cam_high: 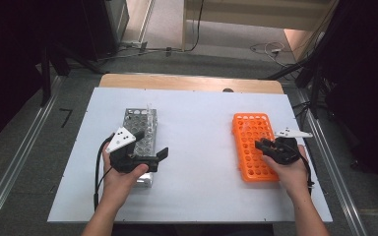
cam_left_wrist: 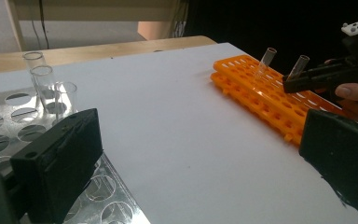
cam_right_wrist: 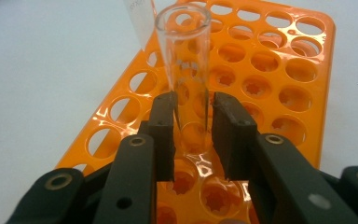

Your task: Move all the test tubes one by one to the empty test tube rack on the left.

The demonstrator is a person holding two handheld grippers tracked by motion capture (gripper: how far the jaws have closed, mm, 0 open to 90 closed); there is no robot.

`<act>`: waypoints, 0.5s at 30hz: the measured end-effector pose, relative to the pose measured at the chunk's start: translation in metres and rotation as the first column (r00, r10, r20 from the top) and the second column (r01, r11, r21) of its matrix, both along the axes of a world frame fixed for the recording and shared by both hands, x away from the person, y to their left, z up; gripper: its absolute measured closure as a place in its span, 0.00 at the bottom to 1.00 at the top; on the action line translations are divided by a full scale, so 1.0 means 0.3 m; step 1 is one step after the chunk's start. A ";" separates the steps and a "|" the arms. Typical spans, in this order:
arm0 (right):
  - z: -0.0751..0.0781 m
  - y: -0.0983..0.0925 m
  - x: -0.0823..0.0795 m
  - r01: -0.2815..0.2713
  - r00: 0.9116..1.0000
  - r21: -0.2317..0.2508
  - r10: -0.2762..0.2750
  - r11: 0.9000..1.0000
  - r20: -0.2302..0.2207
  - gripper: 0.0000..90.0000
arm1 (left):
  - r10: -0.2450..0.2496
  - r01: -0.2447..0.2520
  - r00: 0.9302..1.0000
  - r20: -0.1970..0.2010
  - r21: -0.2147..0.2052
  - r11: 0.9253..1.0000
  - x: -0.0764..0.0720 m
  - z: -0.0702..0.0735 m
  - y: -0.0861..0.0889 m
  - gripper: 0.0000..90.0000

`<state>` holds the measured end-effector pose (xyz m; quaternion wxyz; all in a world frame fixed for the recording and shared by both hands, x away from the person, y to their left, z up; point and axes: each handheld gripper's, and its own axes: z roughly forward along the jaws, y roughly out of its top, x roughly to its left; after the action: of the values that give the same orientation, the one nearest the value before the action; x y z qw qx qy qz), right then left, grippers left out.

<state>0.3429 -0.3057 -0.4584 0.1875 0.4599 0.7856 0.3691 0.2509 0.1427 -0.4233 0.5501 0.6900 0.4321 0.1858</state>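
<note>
While R gripper (cam_right_wrist: 192,116) clamps a glass tube (cam_right_wrist: 186,70) standing in orange rack (cam_right_wrist: 303,93), frame ctr | L gripper (cam_high: 150,147) released, over metal rack (cam_high: 133,118), left-ctr.

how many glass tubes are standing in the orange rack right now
2. One glass tube stands between the pads of the right claw; the other tube stands just beyond it in the orange rack. Clear glass is hard to spot, so more could be hidden.

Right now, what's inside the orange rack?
Two clear glass tubes stand in the orange rack: one tube gripped by the right gripper, another tube behind it. The jaws partly hide the gripped tube's bottom.
</note>
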 end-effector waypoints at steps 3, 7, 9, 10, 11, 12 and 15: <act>-0.002 -0.002 -0.002 0.001 1.000 -0.001 -0.001 1.000 0.007 0.81 | -0.006 0.006 1.000 0.002 0.002 1.000 -0.001 0.000 -0.007 0.00; -0.002 -0.001 -0.004 0.006 1.000 0.000 -0.006 1.000 0.008 0.82 | -0.005 0.005 1.000 0.002 0.003 1.000 -0.002 0.003 -0.011 0.00; 0.000 -0.005 -0.005 0.007 1.000 0.019 -0.007 1.000 0.017 0.82 | -0.008 0.008 1.000 0.003 0.003 1.000 -0.003 0.005 -0.011 0.00; 0.002 -0.008 -0.007 0.011 1.000 0.028 -0.012 1.000 0.017 0.82 | -0.010 0.010 1.000 0.006 0.003 1.000 -0.003 0.006 -0.011 0.00; 0.003 -0.011 -0.008 0.011 1.000 0.036 -0.011 0.999 0.023 0.82 | -0.009 0.009 1.000 0.007 0.004 1.000 -0.004 0.007 -0.013 0.00; 0.006 -0.012 -0.009 0.008 1.000 0.039 -0.009 0.999 0.024 0.82 | -0.013 0.013 1.000 0.008 0.004 1.000 -0.004 0.008 -0.014 0.00; 0.014 -0.013 -0.015 0.004 0.999 0.039 -0.005 0.999 0.036 0.82 | -0.014 0.014 1.000 0.011 0.008 1.000 -0.006 0.010 -0.018 0.00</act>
<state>0.3385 -0.3097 -0.4542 0.1937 0.4584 0.7737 0.3921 0.2491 0.1372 -0.4202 0.5510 0.6943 0.4233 0.1877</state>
